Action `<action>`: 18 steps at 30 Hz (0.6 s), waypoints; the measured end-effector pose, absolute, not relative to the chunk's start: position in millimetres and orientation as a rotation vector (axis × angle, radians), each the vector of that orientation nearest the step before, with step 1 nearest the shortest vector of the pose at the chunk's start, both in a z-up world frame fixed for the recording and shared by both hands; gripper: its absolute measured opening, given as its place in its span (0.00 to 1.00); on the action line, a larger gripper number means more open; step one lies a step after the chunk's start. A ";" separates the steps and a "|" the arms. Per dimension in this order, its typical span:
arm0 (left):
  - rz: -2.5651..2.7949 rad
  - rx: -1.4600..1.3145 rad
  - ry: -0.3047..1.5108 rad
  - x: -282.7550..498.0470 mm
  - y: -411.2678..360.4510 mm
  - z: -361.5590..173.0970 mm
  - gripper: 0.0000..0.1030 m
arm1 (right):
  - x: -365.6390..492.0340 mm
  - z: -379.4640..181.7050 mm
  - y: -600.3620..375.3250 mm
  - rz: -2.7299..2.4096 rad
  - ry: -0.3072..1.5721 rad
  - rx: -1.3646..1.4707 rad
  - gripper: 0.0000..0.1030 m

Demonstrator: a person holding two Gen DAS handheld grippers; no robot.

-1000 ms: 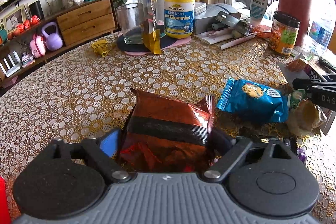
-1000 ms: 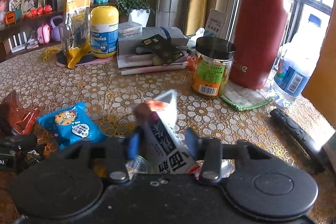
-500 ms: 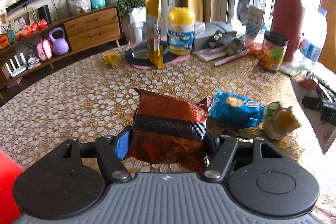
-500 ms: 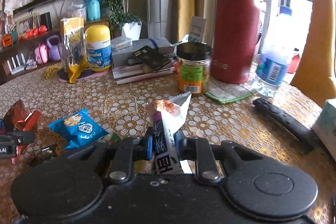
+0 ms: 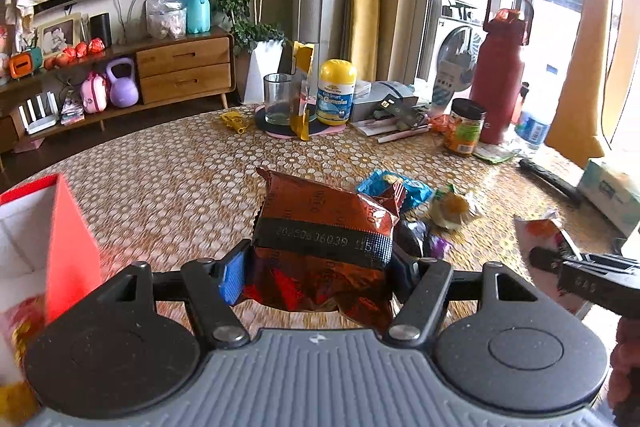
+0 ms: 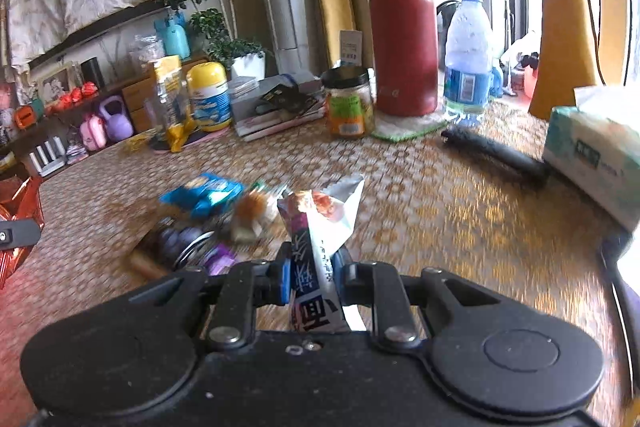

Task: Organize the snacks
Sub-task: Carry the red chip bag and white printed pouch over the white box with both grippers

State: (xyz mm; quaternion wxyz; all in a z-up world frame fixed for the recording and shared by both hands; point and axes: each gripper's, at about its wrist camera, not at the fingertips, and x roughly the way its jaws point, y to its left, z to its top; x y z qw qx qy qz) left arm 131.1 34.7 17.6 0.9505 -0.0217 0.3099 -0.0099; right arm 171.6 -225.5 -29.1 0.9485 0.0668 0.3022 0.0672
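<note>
Both packets now off the table: red-brown bag (image 5: 324, 247) clamped in left tongs (image 5: 316, 277), white sachet (image 6: 320, 227) in right tongs (image 6: 310, 273).

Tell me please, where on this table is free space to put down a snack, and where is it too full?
Free: the wide tablecloth stretch between the red box and the loose snack pile, and the patch between that pile and the black remote. Crowded: the far edge, from the glass and gummies bottle to the red flask.

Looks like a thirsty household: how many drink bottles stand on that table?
2: a red flask at the far edge, and a clear water bottle right beside it. Others may be hidden.
</note>
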 end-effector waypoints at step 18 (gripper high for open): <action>0.022 -0.118 0.555 31.2 69.9 34.2 0.66 | 97.8 -6.2 -166.4 0.322 0.607 0.102 0.18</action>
